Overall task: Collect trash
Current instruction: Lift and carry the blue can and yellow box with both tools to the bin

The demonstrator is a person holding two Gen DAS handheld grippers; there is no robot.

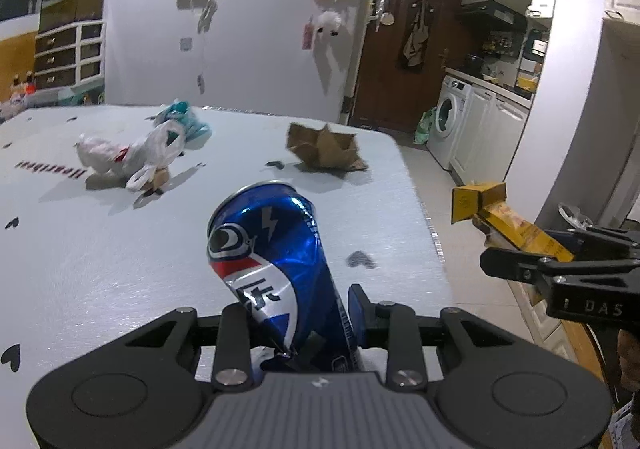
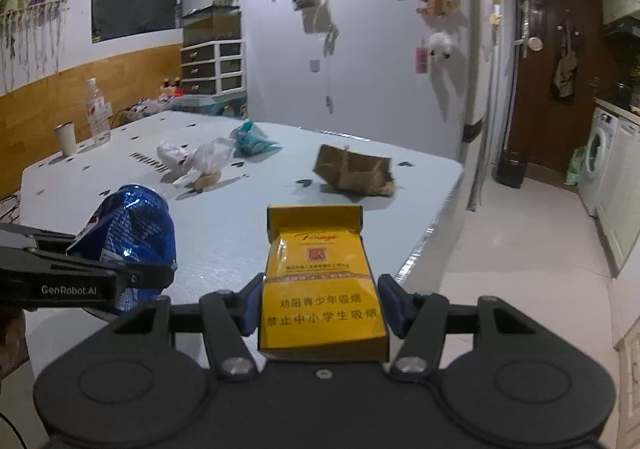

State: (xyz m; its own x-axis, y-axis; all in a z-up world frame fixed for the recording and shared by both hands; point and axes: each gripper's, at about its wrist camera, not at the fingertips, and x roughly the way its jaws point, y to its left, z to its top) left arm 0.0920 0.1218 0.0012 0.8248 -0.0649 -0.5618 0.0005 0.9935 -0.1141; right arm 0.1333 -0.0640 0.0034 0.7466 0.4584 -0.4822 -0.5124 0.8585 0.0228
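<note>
L gripper is squeezing the dented blue can. R gripper pinches the yellow pack. Both are lifted over the near edge of the table. Keep both squeezes firm & carry them level to a bin, not in view. Bags & brown paper wait on the far side.

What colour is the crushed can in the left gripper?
Blue, with a red and white band; the crushed can shows best in the left wrist view.
</note>
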